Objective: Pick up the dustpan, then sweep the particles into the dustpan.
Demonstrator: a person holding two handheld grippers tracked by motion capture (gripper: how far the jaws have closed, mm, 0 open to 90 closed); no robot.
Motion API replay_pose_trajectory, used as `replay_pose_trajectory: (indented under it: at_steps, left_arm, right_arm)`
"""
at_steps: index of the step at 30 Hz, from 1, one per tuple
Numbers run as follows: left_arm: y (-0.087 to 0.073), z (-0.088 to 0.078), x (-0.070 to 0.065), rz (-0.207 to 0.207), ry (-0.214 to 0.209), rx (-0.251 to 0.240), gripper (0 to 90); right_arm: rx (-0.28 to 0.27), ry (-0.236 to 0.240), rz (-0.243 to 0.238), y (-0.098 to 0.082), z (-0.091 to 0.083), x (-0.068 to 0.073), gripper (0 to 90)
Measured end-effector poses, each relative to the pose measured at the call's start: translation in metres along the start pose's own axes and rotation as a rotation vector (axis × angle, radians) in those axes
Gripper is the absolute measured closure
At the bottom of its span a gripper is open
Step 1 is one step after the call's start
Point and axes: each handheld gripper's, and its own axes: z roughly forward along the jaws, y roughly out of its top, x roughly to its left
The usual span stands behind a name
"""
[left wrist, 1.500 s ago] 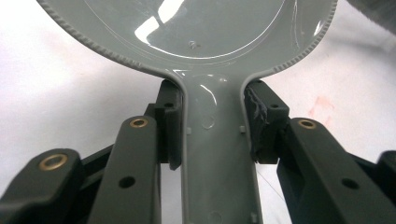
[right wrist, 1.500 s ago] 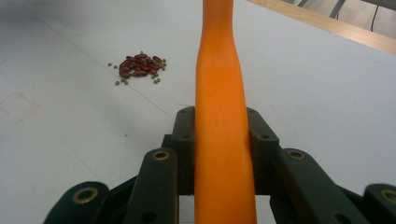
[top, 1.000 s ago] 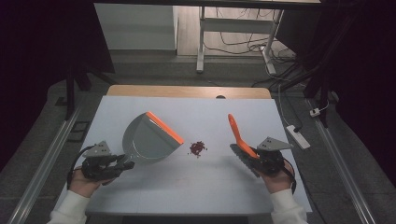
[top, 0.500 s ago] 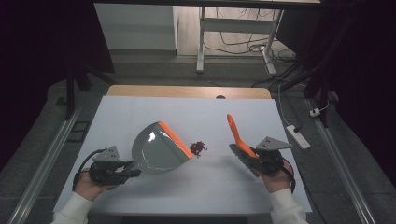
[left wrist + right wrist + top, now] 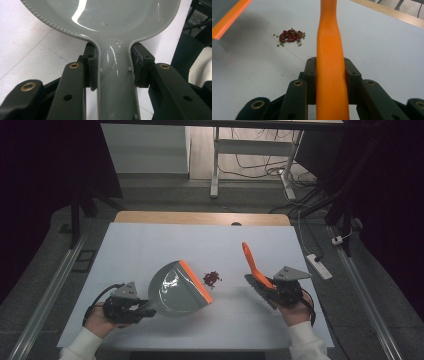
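- My left gripper, at the lower left of the high view, has its jaws clamped on the handle of the glossy grey plastic dustpan with an orange rubber lip. In the left gripper view the pads press both sides of that smooth, narrow neck, just below the ribbed rim of the dustpan.
- I hold the dustpan with its orange lip turned toward the small heap of dark red beans and tiny green seeds, near the middle of the frame. The lip sits just beside the heap without touching it, I judge so the beans can be pushed straight in.
- My right gripper, lower right, is closed tight on the smooth orange plastic handle of a hand brush, which rises tilted toward the upper left. Its bristle end is too dark to make out.
- The white tabletop is matte and flat, so the beans should slide easily.
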Motion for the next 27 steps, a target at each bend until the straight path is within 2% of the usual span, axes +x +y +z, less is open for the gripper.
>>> replay_pose_trajectory:
  at_steps: [8, 11, 16, 27]
  left_arm:
    - [-0.001, 0.001, 0.001, -0.009, 0.003, 0.013, 61.6]
    - [-0.001, 0.000, 0.002, -0.013, 0.005, 0.010, 61.6]
    - [-0.003, 0.001, 0.003, -0.018, 0.017, 0.028, 61.6]
    - [-0.008, 0.000, 0.009, -0.036, 0.022, 0.038, 61.6]
  right_arm:
    - [-0.003, 0.000, -0.004, 0.000, 0.001, 0.000, 69.8]
    - [-0.021, 0.025, 0.018, 0.002, 0.000, 0.001, 69.8]
    - [-0.036, 0.036, 0.011, 0.008, 0.002, 0.003, 69.9]
    - [-0.035, 0.038, -0.021, 0.034, 0.025, 0.011, 69.9]
